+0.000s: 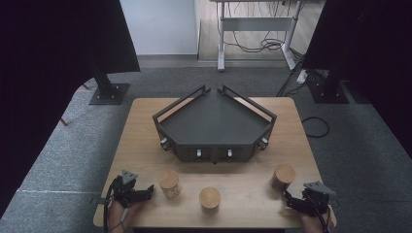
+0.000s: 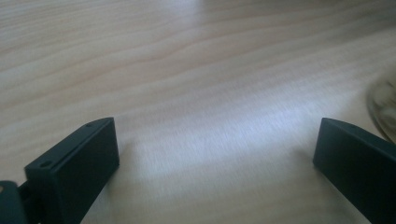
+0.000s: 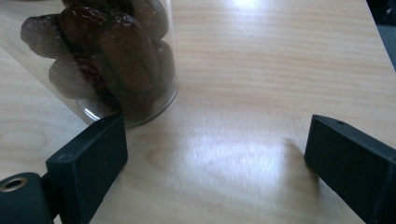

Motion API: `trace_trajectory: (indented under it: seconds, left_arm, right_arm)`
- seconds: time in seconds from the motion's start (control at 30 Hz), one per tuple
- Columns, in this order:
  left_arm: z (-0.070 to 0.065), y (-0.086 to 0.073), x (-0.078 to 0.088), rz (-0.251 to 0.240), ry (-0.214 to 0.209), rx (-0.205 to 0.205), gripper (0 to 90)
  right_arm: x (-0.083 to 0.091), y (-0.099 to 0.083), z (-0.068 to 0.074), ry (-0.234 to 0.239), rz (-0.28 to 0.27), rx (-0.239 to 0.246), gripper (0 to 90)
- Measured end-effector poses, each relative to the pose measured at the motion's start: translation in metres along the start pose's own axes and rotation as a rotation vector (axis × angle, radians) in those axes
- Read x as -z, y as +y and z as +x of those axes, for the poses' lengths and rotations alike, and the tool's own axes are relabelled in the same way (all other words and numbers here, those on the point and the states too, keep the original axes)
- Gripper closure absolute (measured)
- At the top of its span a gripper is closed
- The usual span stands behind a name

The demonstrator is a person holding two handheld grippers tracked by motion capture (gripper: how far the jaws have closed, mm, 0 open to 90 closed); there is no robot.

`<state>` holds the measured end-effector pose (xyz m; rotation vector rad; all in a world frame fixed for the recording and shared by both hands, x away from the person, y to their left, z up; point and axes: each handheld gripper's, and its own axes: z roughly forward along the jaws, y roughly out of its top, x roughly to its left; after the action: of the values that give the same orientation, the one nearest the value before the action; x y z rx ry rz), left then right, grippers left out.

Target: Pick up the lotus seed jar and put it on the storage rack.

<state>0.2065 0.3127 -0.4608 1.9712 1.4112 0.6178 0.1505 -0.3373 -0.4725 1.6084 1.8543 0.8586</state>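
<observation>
Three round jars with wooden lids stand along the front of the wooden table (image 1: 145, 145): one at the left (image 1: 169, 182), one in the middle (image 1: 210, 198), one at the right (image 1: 283, 176). My left gripper (image 1: 145, 191) rests at the front left corner, jaws wide apart over bare wood (image 2: 210, 140), just left of the left jar. My right gripper (image 1: 290, 201) sits at the front right corner, open, just in front of the right jar. That clear glass jar (image 3: 116, 56) holds dark dried fruit and stands beyond my left jaw, with nothing between the jaws.
A dark five-sided metal tray (image 1: 214, 121) with raised rails fills the middle back of the table. The edge of another jar (image 2: 385, 107) shows at the far right of the left gripper view. Black stands and grey carpet surround the table.
</observation>
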Motion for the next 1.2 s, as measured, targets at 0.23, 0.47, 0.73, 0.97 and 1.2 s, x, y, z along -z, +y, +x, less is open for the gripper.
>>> trace_trajectory:
  seconds: [0.23,0.47,0.73,0.97,1.2]
  left_arm:
    - [0.002,0.000,0.000,-0.001,-0.010,-0.009,0.0]
    - [0.000,-0.002,0.002,-0.011,0.005,0.006,3.5]
    - [-0.001,-0.005,0.006,-0.020,0.010,0.002,6.0]
    - [0.003,-0.010,0.012,-0.052,0.000,0.015,6.0]
    - [0.003,-0.012,0.016,-0.073,-0.009,0.013,5.9]
  right_arm:
    - [0.000,-0.004,0.000,0.005,-0.015,0.004,4.4]
    - [0.000,-0.005,0.000,0.007,-0.018,0.006,4.2]
    - [0.000,-0.005,0.000,0.010,-0.018,0.008,3.9]
    - [0.000,-0.005,0.000,0.011,-0.018,0.008,3.9]
    - [0.000,-0.005,0.000,0.011,-0.017,0.008,3.9]
